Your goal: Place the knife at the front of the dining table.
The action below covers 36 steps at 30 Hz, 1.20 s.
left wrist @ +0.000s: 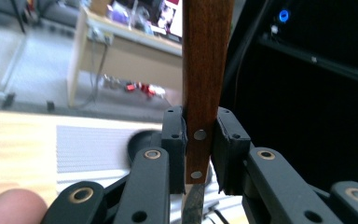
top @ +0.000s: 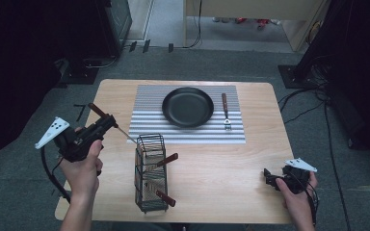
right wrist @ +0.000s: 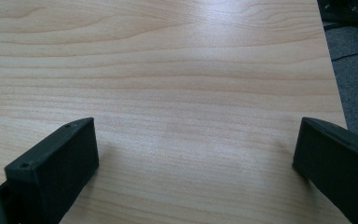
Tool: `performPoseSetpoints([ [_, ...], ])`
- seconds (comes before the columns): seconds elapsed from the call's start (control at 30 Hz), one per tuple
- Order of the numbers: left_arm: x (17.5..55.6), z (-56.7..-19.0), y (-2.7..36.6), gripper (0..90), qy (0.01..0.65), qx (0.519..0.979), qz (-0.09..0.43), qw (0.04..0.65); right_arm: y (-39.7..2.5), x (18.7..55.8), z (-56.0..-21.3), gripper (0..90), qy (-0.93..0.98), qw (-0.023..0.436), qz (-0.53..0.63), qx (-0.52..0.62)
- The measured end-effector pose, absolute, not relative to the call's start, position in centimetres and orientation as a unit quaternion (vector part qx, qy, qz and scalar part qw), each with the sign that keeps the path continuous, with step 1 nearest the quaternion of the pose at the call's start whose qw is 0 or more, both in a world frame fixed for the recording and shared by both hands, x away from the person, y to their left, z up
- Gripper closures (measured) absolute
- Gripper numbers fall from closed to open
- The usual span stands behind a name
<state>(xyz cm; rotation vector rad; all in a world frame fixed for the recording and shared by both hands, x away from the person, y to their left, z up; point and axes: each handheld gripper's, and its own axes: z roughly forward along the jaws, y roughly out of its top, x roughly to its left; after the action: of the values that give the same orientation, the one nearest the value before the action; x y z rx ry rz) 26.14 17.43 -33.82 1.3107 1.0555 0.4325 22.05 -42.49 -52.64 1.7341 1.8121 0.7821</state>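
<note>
- Clearly the left claw is clamped on the wooden handle of a utensil, its thin metal shaft slanting down toward the wire rack; the working end is hidden against the rack's top, so it may be a fork or a slim knife.
- Held at about nine o'clock from the desk's centre, the utensil sits just above the rack's far rim.
- To do this step well: keep the grip square across the handle near its rivets, as the left gripper view shows it, move the utensil along its own line so the tip does not snag the wires, and avoid tipping the light rack.
- The right claw rests at about four o'clock with its jaws wide apart over bare wood, holding nothing.
- Count: one rack, with two wooden-handled utensils poking from it; one held utensil; one fork lying at one o'clock beside one black pan; one striped mat under both.
</note>
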Motion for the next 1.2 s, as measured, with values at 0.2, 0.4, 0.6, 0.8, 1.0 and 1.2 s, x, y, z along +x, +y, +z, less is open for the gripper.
performPoseSetpoints([
  [0.2, 26.0, -33.1, 19.1, 77.4, 0.478, 0.557, 0.242, 0.635, -42.5, 22.0, -52.7, 0.0, 0.667, 0.254, 0.288, 0.638],
  [0.4, 28.2, -34.6, 19.1, 77.3, 0.502, 0.578, 0.242, 0.596, -42.5, 22.1, -52.7, 0.0, 0.667, 0.255, 0.288, 0.638],
  [0.6, 31.1, -36.9, 17.5, 77.3, 0.519, 0.608, 0.238, 0.552, -42.5, 22.1, -52.7, 0.0, 0.667, 0.255, 0.288, 0.638],
  [0.8, 34.8, -39.3, 16.0, 77.2, 0.536, 0.628, 0.213, 0.522, -42.5, 22.1, -52.7, 0.0, 0.667, 0.255, 0.288, 0.638],
  [1.0, 37.7, -40.5, 14.8, 77.3, 0.543, 0.639, 0.205, 0.505, -42.5, 22.1, -52.7, 0.0, 0.667, 0.255, 0.288, 0.638],
  [1.2, 40.6, -41.4, 13.6, 77.2, 0.553, 0.643, 0.19, 0.494, -42.5, 22.0, -52.7, 0.0, 0.667, 0.254, 0.288, 0.638],
])
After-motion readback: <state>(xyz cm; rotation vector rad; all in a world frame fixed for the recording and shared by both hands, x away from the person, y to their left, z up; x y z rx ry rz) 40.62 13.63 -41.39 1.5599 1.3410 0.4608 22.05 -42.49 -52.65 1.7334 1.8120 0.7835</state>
